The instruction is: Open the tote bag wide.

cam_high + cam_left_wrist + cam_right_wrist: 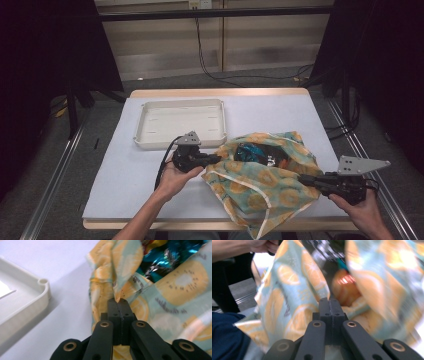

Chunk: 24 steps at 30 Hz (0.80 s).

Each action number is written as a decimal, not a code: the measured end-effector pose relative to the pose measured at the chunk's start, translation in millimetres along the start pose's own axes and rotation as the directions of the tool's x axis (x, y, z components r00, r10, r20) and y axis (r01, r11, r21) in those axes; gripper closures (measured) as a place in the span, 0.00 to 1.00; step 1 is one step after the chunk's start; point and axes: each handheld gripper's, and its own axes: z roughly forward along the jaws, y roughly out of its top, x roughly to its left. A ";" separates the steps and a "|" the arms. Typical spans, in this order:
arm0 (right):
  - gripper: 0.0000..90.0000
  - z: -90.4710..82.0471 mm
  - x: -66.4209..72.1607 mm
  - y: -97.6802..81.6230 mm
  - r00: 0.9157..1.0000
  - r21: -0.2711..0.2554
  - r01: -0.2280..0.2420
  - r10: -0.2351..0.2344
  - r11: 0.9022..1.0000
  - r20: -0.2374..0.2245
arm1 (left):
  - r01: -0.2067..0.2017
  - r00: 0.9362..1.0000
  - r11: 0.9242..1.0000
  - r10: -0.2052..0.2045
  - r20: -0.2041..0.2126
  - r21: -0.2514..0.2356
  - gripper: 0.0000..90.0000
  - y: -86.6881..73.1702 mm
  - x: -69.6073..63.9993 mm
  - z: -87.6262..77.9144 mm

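The cloth bag [262, 175], printed with orange slices, lies on the table [120, 170] toward the near right corner, its mouth open upward and shiny snack packets [255, 152] visible inside. The left gripper [212, 160] is clenched on the bag's left rim; the left gripper view shows a fold of fabric pinched between the closed jaws. The right gripper [305, 179] is clamped on the cloth at the bag's right side, jaws fully together on a fold. An empty white tray [142, 122] sits just behind the left hand, toward the far left. The fabric is thin, soft and limp, so it will sag and bunch. Grip at the hemmed rim, on opposite sides, to keep the mouth spread. The packets look light but crushable.
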 end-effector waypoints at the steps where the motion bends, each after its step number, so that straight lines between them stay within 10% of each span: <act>1: 1.00 -2.7 -2.3 -4.5 1.000 0.005 -0.008 0.008 1.000 0.013 | -0.004 1.000 1.000 0.004 -0.006 0.008 1.00 -0.7 0.4 0.4; 9: 1.00 -3.7 -15.5 -22.5 0.997 0.040 -0.050 0.047 0.998 0.068 | 0.005 1.000 1.000 -0.005 0.017 0.004 1.00 -8.1 1.6 -2.0; 24: 0.61 11.7 -3.7 51.5 1.000 -0.092 0.030 -0.030 0.995 0.000 | -0.039 0.994 0.998 0.042 0.098 -0.040 0.77 -2.2 -21.8 -5.5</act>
